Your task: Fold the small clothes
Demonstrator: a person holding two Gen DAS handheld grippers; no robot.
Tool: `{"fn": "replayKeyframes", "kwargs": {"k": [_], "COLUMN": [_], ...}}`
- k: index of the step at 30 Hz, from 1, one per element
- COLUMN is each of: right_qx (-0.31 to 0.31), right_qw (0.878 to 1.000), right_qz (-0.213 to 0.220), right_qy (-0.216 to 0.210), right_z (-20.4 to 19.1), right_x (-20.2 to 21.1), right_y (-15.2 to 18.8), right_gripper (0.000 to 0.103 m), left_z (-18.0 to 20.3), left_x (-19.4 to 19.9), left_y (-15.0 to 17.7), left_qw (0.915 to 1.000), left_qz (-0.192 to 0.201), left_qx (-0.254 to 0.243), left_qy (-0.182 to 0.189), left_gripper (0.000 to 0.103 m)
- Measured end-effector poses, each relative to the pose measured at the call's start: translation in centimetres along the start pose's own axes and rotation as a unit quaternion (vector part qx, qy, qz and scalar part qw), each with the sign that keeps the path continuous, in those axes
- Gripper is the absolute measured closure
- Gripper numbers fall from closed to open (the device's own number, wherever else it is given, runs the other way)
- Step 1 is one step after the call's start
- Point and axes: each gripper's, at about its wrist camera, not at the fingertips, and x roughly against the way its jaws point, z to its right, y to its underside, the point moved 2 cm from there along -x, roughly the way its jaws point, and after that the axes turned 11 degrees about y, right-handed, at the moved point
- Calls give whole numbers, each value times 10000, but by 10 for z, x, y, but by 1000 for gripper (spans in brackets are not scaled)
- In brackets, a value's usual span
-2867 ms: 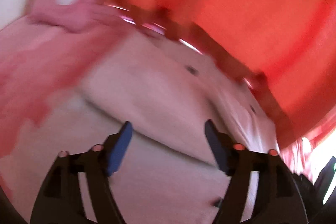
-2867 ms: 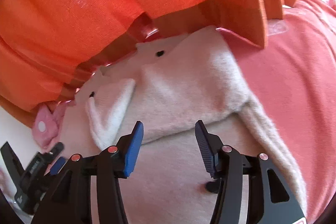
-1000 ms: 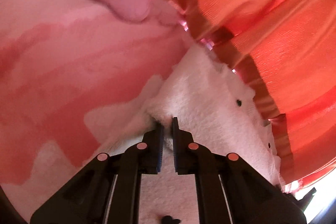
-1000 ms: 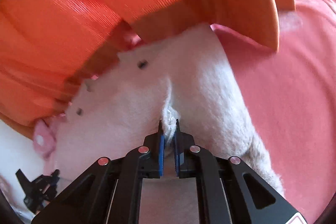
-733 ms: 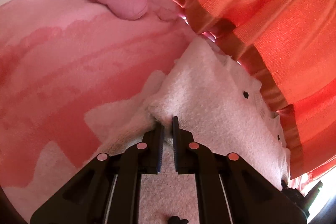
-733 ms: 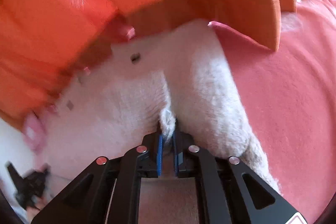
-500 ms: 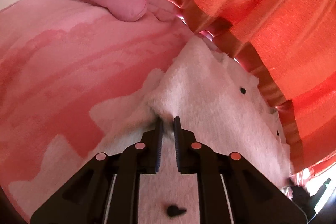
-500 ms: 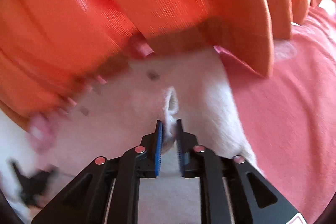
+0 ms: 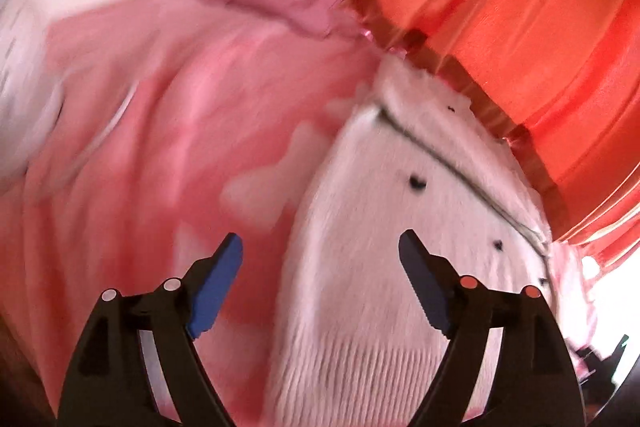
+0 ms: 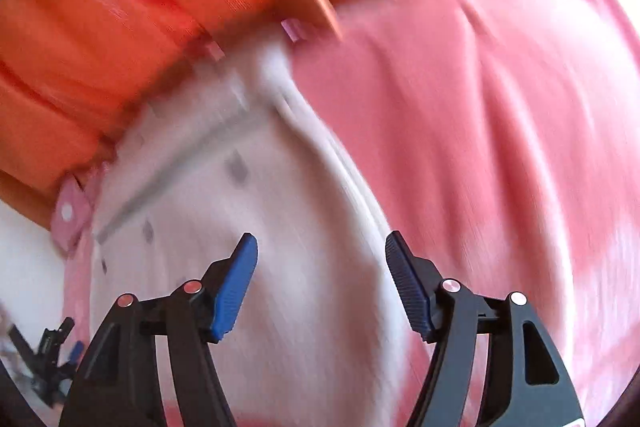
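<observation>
Now | left gripper (image 9: 320,259) gaping, empty | right gripper (image 10: 322,259) gaping, empty | garment (image 9: 400,247) below both, long axis running ahead toward curtain (image 9: 520,7)

Both the left gripper (image 9: 320,291) and the right gripper (image 10: 322,281) now stand with fingers spread wide, no longer pinching the white fleece garment (image 9: 400,227). The garment's raised fold now lies flat, folded over on the pink blanket (image 9: 160,147).

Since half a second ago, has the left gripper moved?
Yes. The left gripper has let go of the white garment, opened, and pulled back from the orange curtain.
</observation>
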Motion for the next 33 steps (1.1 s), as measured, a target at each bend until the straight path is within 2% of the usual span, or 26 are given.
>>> {"fn": "replayKeyframes", "kwargs": {"k": [1, 2, 5, 7, 10, 13, 16, 17, 18, 19, 20, 21, 22, 23, 26, 28, 30, 33], "right_qx": [-253, -345, -709, -725, -412, 179, 457, 513, 541, 572, 563, 500, 453, 473, 695, 881, 1154, 1319], "right_qw": [9983, 9965, 9906, 9851, 9854, 9913, 9932, 9944, 9953, 9959, 9966, 9974, 9976, 9970, 9945, 9926, 9894, 9880], "right_qz": [-35, -64, -563, -864, -1118, -1034, -951, -855, -757, -659, -546, -416, -252, -30, 458, 649, 852, 802], "right_qy": [-516, -760, -1028, -1297, -1217, -790, -487, -341, -269, -254, -248, -308, -451, -613, -636, -531, -212, -9], "right_z": [10, 17, 27, 29, 16, -7, -19, -21, -23, -27, -29, -28, -28, -25, -17, -9, -1, 25], "right_x": [7, 11, 7, 3, 1, 2, -1, -2, -3, -4, -2, 3, 9, 24, 65, 85, 103, 113], "right_y": [2, 4, 16, 25, 40, 47, 50, 51, 51, 50, 48, 47, 46, 47, 55, 61, 72, 91], "right_gripper": [37, 37, 36, 36, 36, 33, 36, 40, 61, 88, 90, 92, 93, 94, 98, 99, 99, 100], "left_z": [-6, -9, -13, -9, -4, -1, 2, 3, 2, 2, 1, 0, -1, 4, 19, 27, 36, 36], "left_x": [5, 7, 6, 6, 3, -4, -7, -8, -7, -8, -11, -13, -9, 1, 29, 51, 74, 98], "left_y": [2, 3, 13, 21, 34, 44, 47, 47, 46, 44, 44, 45, 44, 44, 42, 44, 51, 70], "left_qw": [9996, 9987, 9966, 9943, 9917, 9896, 9895, 9894, 9895, 9889, 9862, 9820, 9819, 9846, 9873, 9861, 9855, 9849], "left_qz": [-11, -65, -397, -605, -890, -1099, -1195, -1198, -1189, -1198, -1288, -1415, -1373, -1244, -1094, -1093, -1080, -1105], "left_qx": [237, 372, 577, 573, 505, 459, 351, 369, 396, 441, 529, 666, 719, 566, 80, -107, -425, -705], "left_qy": [183, 343, 430, 659, 781, 808, 736, 728, 716, 756, 900, 1063, 1088, 1088, 1149, 1248, 1238, 1134], "left_gripper": [22, 17, 17, 17, 17, 18, 18, 25, 34, 60, 90, 95, 95, 95, 96, 97, 97, 97]}}
